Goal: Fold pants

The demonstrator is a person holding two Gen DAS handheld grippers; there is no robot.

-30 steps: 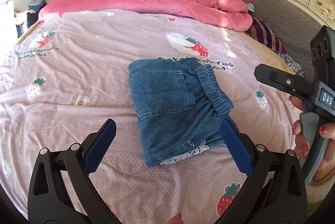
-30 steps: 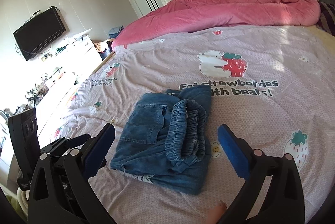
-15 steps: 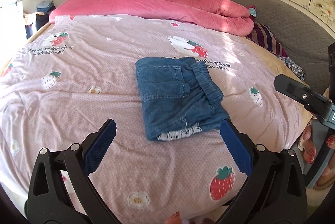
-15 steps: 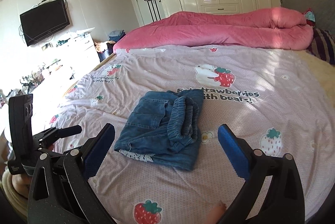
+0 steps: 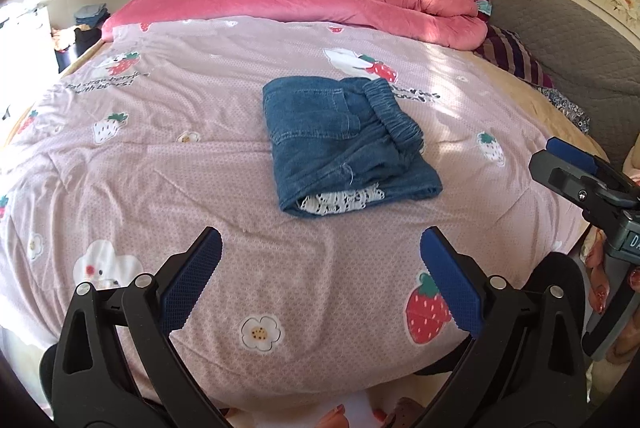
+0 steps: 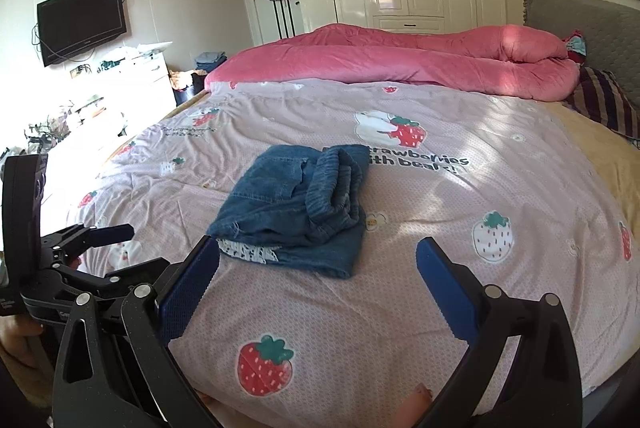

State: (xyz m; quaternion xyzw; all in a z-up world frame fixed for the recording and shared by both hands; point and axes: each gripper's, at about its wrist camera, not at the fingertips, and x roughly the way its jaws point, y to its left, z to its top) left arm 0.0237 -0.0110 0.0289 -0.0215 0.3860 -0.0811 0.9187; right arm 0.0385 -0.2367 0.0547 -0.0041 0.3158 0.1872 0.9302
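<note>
Pants (image 5: 344,144) lie in the middle of the bed sheet (image 5: 160,168), folded into a compact denim bundle. In the left wrist view the elastic waistband sits along the bundle's right side, a back pocket faces up, and a strip of white lace trim (image 5: 340,200) peeks out from the near edge. The left gripper (image 5: 320,280) hovers at the near edge of the bed, well apart from the denim, its blue pads (image 5: 192,276) spread wide with nothing between them. At the far right of this view the right gripper (image 5: 576,172) shows from the side, held off the mattress; from here I cannot tell how its jaws stand. A rolled pink duvet (image 5: 320,4) lies along the far side of the bed.

In the right wrist view the bundle sits just beyond the right gripper's own fingers, the waistband rolled on top toward the right and the lace at the near left corner. That claw is splayed open and empty, clear of the cloth. The left gripper appears at the left edge of this view, also off the fabric.

Judging from the tidy stack and both tools held clear of it, the folding looks finished or very nearly so. What may remain is tucking in the exposed lace or squaring the slightly uneven near edge.
</note>
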